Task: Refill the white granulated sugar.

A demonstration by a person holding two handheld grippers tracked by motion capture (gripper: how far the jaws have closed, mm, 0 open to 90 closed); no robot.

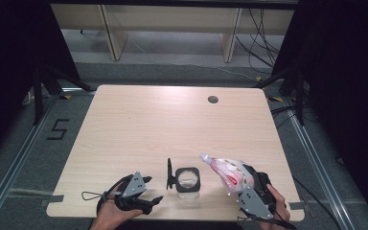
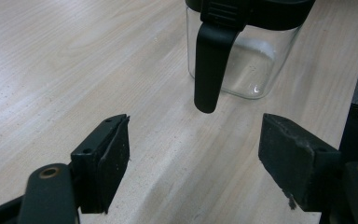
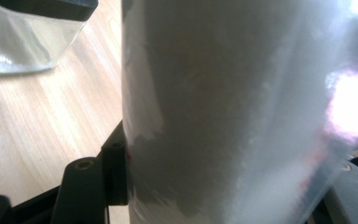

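Note:
A clear square jar (image 1: 188, 182) with a black rim and a black handle (image 1: 169, 174) on its left stands near the table's front edge. In the left gripper view the jar (image 2: 251, 65) is close ahead and its handle (image 2: 210, 65) hangs down toward me. My left gripper (image 1: 154, 189) stands open just left of the handle, nothing between its pads (image 2: 114, 161). My right gripper (image 1: 242, 178) is shut on a pink and white spouted pouch (image 1: 227, 172), tilted with its spout toward the jar. The pouch (image 3: 223, 112) is a wide pale shape in the right gripper view, with the jar (image 3: 23, 37) at upper left.
The light wooden table (image 1: 172, 124) has a dark round cable hole (image 1: 213, 99) at the back right. Beyond the far edge stand wooden furniture legs and loose cables on the floor. Black stands flank both sides.

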